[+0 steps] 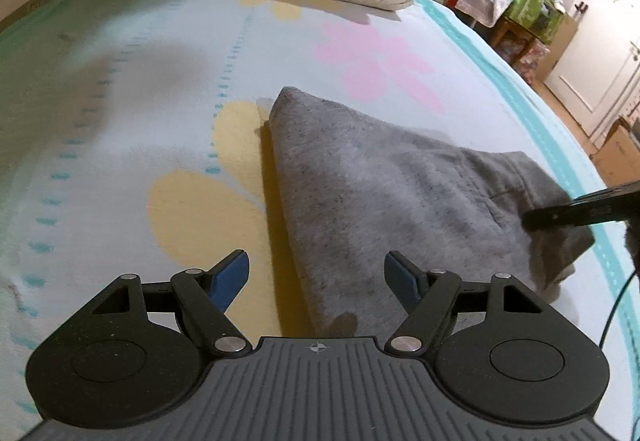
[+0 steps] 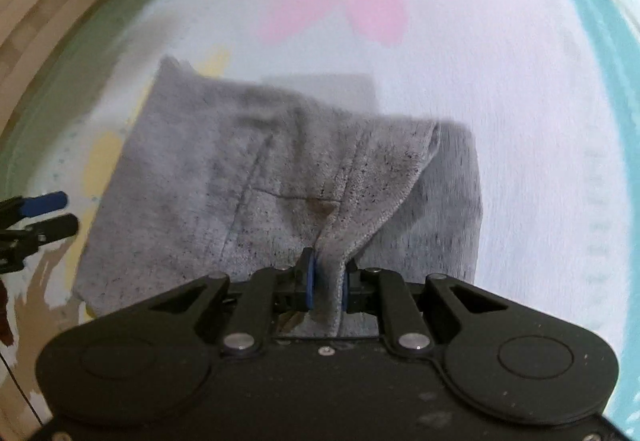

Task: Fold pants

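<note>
Two hand-held grippers over the bed (image 1: 120,89), and we've got grey sweatpants (image 1: 360,181) lying part-folded on the flowered sheet. Our right hand-held gripper (image 2: 328,283) is clamped on a pinch of hem at the near edge; the left hand-held gripper (image 1: 316,277) hangs wide open, empty, above the other end. We judge the fleece soft, light and floppy, so doubled edges are the best hold. No containers here.

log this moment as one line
right gripper: shut on grey pants edge | left gripper: open, empty | pants on bed
</note>
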`<state>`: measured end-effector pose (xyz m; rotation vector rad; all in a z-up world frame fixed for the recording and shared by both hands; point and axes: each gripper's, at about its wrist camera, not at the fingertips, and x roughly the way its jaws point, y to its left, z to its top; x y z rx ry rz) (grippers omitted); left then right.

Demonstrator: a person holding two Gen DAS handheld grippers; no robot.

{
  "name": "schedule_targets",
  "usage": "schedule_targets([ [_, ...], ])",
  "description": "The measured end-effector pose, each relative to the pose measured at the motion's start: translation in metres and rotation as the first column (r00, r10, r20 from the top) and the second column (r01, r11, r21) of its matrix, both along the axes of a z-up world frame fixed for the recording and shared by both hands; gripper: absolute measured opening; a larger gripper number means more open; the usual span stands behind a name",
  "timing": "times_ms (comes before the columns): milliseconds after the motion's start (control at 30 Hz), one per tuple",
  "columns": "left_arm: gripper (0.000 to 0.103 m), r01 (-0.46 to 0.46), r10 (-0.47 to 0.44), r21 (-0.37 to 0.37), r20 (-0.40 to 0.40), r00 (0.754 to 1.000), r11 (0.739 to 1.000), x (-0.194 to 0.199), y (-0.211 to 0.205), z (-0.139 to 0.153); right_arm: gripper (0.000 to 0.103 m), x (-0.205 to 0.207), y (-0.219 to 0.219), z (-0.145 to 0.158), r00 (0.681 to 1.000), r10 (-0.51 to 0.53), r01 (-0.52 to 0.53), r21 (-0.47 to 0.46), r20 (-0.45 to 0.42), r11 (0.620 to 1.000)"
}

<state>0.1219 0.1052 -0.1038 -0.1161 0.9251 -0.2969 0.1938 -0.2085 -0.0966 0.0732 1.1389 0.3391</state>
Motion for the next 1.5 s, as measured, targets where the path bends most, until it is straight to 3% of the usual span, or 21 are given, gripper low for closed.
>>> schedule_targets([
  [100, 0.074, 0.017, -0.017, -0.009, -0.012, 1.0, 1.0, 0.006, -0.009, -0.002, 0.013, -0.012, -0.007, 0.01, 0.998, -0.001, 0.001, -0.008, 0.057, 1.0],
  [233, 0.074, 0.046, -0.047, -0.004, -0.049, 0.998, 0.999, 0.014, -0.026, -0.009, 0.013, -0.011, -0.007, -0.02, 1.0, -0.011, 0.011, -0.057, -0.01, 0.998],
  [333, 0.074, 0.042, -0.042, 0.0, -0.1, 0.994, 0.999, 0.019, -0.034, -0.014, 0.015, -0.009, 0.008, -0.037, 1.0, 0.018, -0.018, -0.085, -0.001, 0.996],
  [567, 0.074, 0.023, -0.016, 0.042, -0.156, 0.988, 0.999, 0.027, -0.046, -0.024, 0.019, -0.011, 0.011, -0.038, 1.0, 0.018, -0.017, -0.079, 0.011, 0.997],
  [767, 0.076, 0.004, 0.008, 0.055, -0.215, 0.977, 0.998, 0.032, -0.047, -0.04, 0.031, -0.014, -0.003, -0.033, 1.0, 0.0, 0.001, -0.082, 0.016, 0.997],
  [1000, 0.079, 0.02, -0.001, 0.092, -0.203, 0.979, 0.996, 0.031, -0.048, -0.045, 0.038, -0.014, -0.012, -0.021, 0.998, -0.051, 0.053, -0.085, 0.025, 0.995],
  [1100, 0.079, 0.02, 0.0, 0.096, -0.199, 0.98, 0.995, 0.029, -0.048, -0.045, 0.039, -0.021, -0.012, 0.004, 0.983, -0.098, 0.118, -0.118, 0.157, 0.986],
  [1233, 0.079, 0.02, 0.0, 0.103, -0.192, 0.981, 0.994, 0.028, -0.051, -0.046, 0.039, -0.017, -0.003, 0.029, 0.957, -0.035, 0.078, -0.136, 0.289, 0.988],
  [1367, 0.079, 0.023, -0.004, 0.103, -0.189, 0.982, 0.994, 0.026, -0.051, -0.044, 0.039, 0.001, 0.01, 0.017, 0.963, 0.017, 0.019, -0.132, 0.269, 0.991],
  [1500, 0.078, 0.01, 0.003, 0.076, -0.166, 0.986, 0.997, 0.026, -0.043, -0.037, 0.036, 0.014, 0.015, -0.013, 0.976, 0.049, -0.008, -0.187, 0.214, 0.982],
])
